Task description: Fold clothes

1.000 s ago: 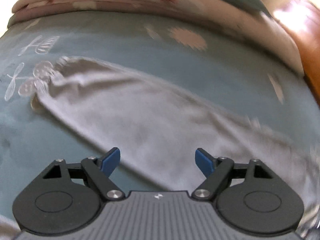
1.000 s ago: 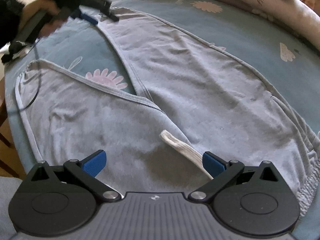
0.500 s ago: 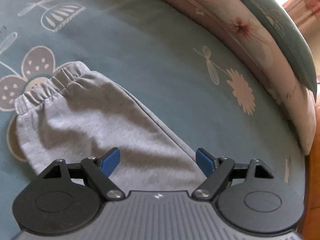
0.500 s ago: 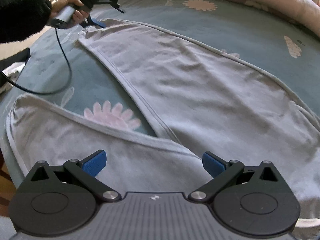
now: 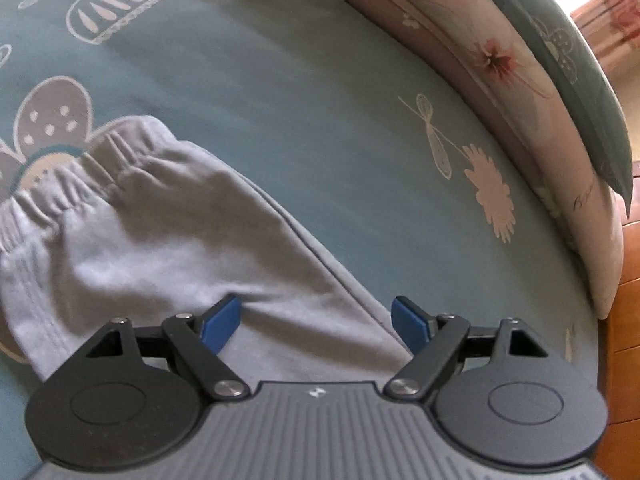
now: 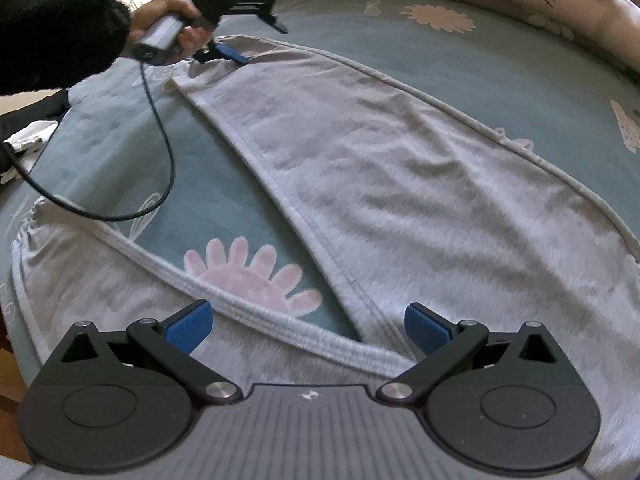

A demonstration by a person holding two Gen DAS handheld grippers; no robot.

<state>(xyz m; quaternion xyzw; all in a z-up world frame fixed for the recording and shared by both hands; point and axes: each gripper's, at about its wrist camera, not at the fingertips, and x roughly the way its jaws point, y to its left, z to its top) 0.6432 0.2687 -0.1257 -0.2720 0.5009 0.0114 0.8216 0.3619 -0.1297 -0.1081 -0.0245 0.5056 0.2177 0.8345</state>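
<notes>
Grey trousers (image 6: 400, 184) lie spread flat on a bed (image 5: 320, 128), both legs splayed apart.
Soft, faintly creased jersey, the trousers have stitched seams along the edges and a gathered elastic cuff (image 5: 80, 176) at the far left leg end; the teal bed sheet between the legs carries a pale pink flower print (image 6: 248, 276). The left hand-held gripper (image 5: 316, 322) hovers over that cuffed leg, its blue pads spread wide with nothing clasped. In the right wrist view a hand (image 6: 168, 20) in a fuzzy black sleeve (image 6: 52, 32) carries it, a thin black cable (image 6: 160, 128) looping down. The right hand-held gripper (image 6: 308, 326) is released too, poised near the crotch seam. A folded floral quilt (image 5: 520, 80) edges the far side.
</notes>
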